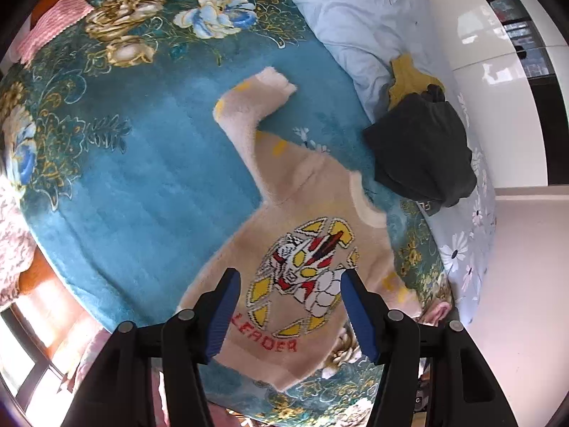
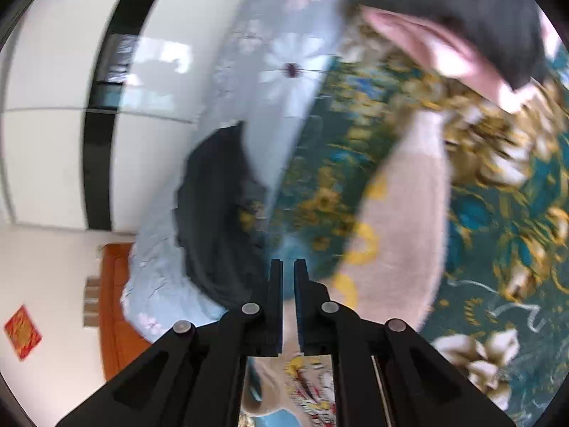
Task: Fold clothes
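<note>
A beige fuzzy sweater [image 1: 284, 192] with a cartoon robot print and red "LEADER" lettering lies flat on a teal floral blanket [image 1: 142, 178], one sleeve stretched toward the far side. My left gripper [image 1: 290, 306] is open and empty, hovering above the print. In the blurred right wrist view, the sweater's other sleeve [image 2: 402, 213] runs up the blanket [image 2: 498, 231]. My right gripper [image 2: 288, 277] has its jaws nearly closed with a narrow gap and nothing visibly between them, above the sweater.
A dark folded garment [image 1: 423, 149] and a yellow one [image 1: 409, 78] lie on a pale blue floral quilt [image 1: 355, 17] at the right. A pink cloth [image 1: 53, 28] lies far left. A person's hand [image 2: 444, 46] holds something dark. White wardrobe [image 2: 53, 106] beyond the bed.
</note>
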Demonstrator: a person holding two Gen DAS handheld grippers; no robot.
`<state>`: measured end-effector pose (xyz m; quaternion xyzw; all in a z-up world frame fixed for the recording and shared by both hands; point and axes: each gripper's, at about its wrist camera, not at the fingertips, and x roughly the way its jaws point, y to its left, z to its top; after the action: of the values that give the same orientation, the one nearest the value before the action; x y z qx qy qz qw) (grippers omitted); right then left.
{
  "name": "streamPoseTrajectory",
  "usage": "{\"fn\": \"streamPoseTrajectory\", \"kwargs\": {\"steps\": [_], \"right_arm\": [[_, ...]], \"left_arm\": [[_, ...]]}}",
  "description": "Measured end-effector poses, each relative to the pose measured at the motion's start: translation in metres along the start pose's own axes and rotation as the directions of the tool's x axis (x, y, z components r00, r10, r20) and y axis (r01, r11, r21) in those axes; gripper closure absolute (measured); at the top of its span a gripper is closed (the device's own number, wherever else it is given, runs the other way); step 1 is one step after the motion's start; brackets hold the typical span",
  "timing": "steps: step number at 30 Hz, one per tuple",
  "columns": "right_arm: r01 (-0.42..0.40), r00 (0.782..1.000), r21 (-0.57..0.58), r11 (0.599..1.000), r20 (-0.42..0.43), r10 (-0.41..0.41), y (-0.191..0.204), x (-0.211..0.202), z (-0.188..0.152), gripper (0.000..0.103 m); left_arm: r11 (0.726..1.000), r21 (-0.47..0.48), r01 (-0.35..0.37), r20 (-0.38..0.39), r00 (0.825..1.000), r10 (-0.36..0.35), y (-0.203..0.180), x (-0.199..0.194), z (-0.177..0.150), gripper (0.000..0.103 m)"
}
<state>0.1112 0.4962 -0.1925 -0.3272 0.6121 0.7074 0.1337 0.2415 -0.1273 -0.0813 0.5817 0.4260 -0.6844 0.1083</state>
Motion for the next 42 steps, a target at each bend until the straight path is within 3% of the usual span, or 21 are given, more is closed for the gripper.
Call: {"fn": "streamPoseTrajectory", "kwargs": {"steps": [2, 4, 5, 6, 14, 17, 23, 26, 27, 34, 40, 42], "right_arm": [[0.050, 0.998, 0.063, 0.997, 0.027, -0.052, -0.027, -0.001, 0.004, 0.095], [0.106, 0.993, 0.097, 0.990, 0.038, -0.110, -0.048, 0.001, 0.009, 0.082], [0.126, 0.991, 0.111, 0.986, 0.040, -0.131, -0.057, 0.002, 0.012, 0.065], [0.146, 0.987, 0.125, 0.981, 0.042, -0.153, -0.066, 0.003, 0.015, 0.060], [0.213, 0.974, 0.160, 0.964, 0.045, -0.223, -0.085, 0.038, 0.058, 0.059], [0.287, 0.956, 0.099, 0.953, 0.029, -0.292, -0.081, 0.061, 0.076, 0.058], [0.339, 0.940, 0.129, 0.932, -0.008, -0.340, -0.093, 0.085, 0.085, 0.058], [0.326, 0.945, 0.138, 0.935, -0.031, -0.325, -0.091, 0.087, 0.088, 0.087], [0.326, 0.945, 0.125, 0.937, -0.033, -0.325, -0.087, 0.086, 0.088, 0.092], [0.206, 0.978, -0.003, 0.979, 0.031, -0.206, -0.041, 0.046, 0.067, 0.093], [0.025, 0.996, -0.111, 0.993, 0.083, -0.015, 0.038, 0.001, 0.018, 0.093], [0.009, 0.997, -0.181, 0.983, 0.079, 0.005, 0.073, -0.001, -0.006, 0.093]], "left_arm": [[1.000, -0.014, -0.008, -0.015, 1.000, 0.008, 0.008, 0.003, 0.006, 0.041], [0.999, -0.016, -0.028, -0.016, 0.999, 0.028, 0.013, 0.005, 0.010, 0.041], [0.999, -0.020, -0.044, -0.020, 0.999, 0.044, 0.017, 0.008, 0.012, 0.041], [0.998, -0.025, -0.061, -0.026, 0.998, 0.061, 0.021, 0.011, 0.013, 0.040], [0.986, -0.061, -0.157, -0.061, 0.986, 0.153, 0.035, 0.030, 0.002, 0.040], [0.983, -0.063, -0.175, -0.068, 0.983, 0.171, 0.033, 0.036, -0.005, 0.040], [0.975, -0.053, -0.215, -0.093, 0.973, 0.210, 0.027, 0.043, -0.019, 0.040], [0.973, -0.044, -0.225, -0.088, 0.971, 0.220, 0.023, 0.041, -0.016, 0.040], [0.974, -0.042, -0.224, -0.084, 0.972, 0.220, 0.021, 0.040, -0.015, 0.040], [0.988, -0.007, -0.157, -0.080, 0.985, 0.156, 0.008, 0.042, -0.010, 0.040], [0.995, -0.034, -0.098, -0.101, 0.990, 0.094, 0.025, 0.046, -0.003, 0.040], [0.996, -0.052, -0.076, -0.099, 0.993, 0.071, 0.033, 0.044, 0.006, 0.041]]}}
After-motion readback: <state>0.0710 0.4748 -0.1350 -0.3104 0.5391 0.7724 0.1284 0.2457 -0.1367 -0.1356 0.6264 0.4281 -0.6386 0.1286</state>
